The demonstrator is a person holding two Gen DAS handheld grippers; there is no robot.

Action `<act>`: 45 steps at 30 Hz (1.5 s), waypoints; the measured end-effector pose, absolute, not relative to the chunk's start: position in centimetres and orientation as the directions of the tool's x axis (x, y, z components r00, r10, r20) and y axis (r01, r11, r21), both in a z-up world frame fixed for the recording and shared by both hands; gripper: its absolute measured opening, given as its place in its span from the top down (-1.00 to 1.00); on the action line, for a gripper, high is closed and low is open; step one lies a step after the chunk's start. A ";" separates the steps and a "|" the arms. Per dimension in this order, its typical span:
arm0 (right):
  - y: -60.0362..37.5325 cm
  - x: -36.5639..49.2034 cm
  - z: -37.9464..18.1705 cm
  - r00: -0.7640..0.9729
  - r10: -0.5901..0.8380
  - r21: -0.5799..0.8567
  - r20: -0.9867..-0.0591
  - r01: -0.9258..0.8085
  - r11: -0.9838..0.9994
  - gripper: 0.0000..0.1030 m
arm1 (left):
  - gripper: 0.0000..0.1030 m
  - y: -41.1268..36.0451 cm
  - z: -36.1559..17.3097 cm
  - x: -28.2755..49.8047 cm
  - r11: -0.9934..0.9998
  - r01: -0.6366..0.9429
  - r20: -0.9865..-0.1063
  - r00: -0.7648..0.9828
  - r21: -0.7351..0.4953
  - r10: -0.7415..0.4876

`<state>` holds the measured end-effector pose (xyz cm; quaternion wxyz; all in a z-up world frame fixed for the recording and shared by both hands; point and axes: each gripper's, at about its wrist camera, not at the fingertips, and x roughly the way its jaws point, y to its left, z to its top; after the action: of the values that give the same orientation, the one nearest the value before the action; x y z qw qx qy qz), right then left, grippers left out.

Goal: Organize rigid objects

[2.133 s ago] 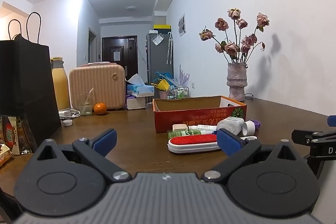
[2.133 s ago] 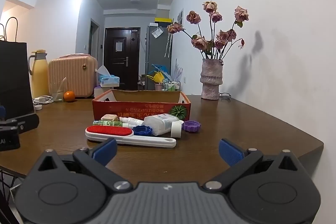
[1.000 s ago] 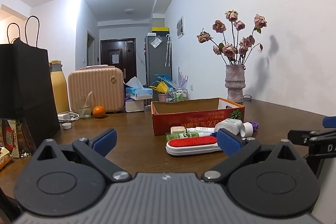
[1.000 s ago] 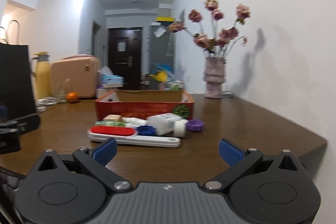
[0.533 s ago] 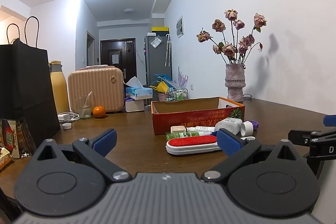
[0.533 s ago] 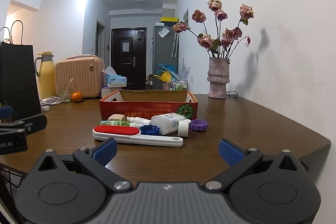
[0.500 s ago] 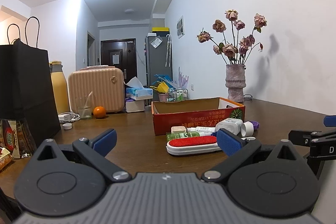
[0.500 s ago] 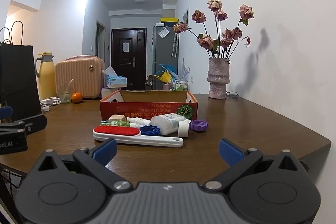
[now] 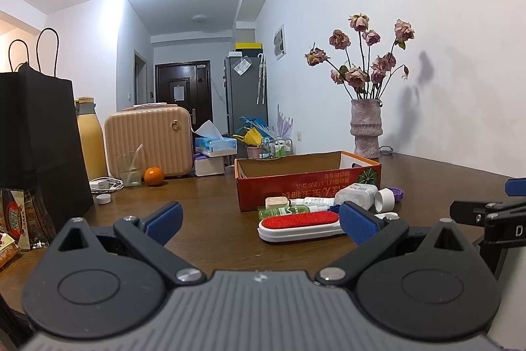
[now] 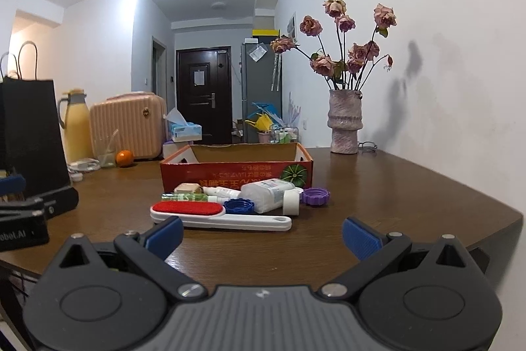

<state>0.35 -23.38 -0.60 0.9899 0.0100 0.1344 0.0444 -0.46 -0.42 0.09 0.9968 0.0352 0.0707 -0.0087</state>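
An open red cardboard box (image 9: 307, 178) (image 10: 236, 173) stands mid-table. In front of it lie a white lint brush with a red pad (image 9: 297, 224) (image 10: 210, 214), a white bottle on its side (image 10: 268, 191) (image 9: 356, 193), a green tube (image 10: 182, 197), a beige cap (image 10: 187, 187), a blue lid (image 10: 239, 205) and a purple lid (image 10: 315, 195). My left gripper (image 9: 259, 221) is open and empty, short of the brush. My right gripper (image 10: 261, 236) is open and empty, just before the brush handle.
A vase of dried roses (image 10: 343, 127) stands at the back right by the wall. At the left are a black paper bag (image 9: 36, 137), a yellow flask (image 9: 88, 137), a pink case (image 9: 148, 142), a glass (image 9: 130, 168), an orange (image 9: 154, 176) and tissue boxes (image 9: 213, 153). The table's right edge (image 10: 493, 213) is near.
The right wrist view has shifted a little closer to the objects and slightly right. The left wrist view is almost unchanged. Both grippers stay open.
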 end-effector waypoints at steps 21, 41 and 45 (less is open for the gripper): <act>-23.3 0.4 -0.7 0.961 0.076 0.028 -0.264 -0.071 0.997 -1.00 | -1.00 -0.6 -0.1 -0.6 0.996 0.045 -0.130 0.991 0.079 -0.034; -25.4 5.7 -3.3 0.933 0.003 0.046 -0.361 0.015 0.999 -1.00 | -1.00 -0.2 -4.4 6.7 0.994 0.085 -0.298 0.952 0.064 -0.063; -25.6 9.4 -3.8 0.921 0.003 0.064 -0.390 0.023 0.998 -1.00 | -1.00 0.6 -4.6 9.5 0.996 0.077 -0.400 0.915 0.040 -0.055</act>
<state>9.38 -25.57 -3.77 0.9795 0.0335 0.1987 -0.0051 9.53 0.65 -4.56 0.9781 0.0275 0.2033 -0.0338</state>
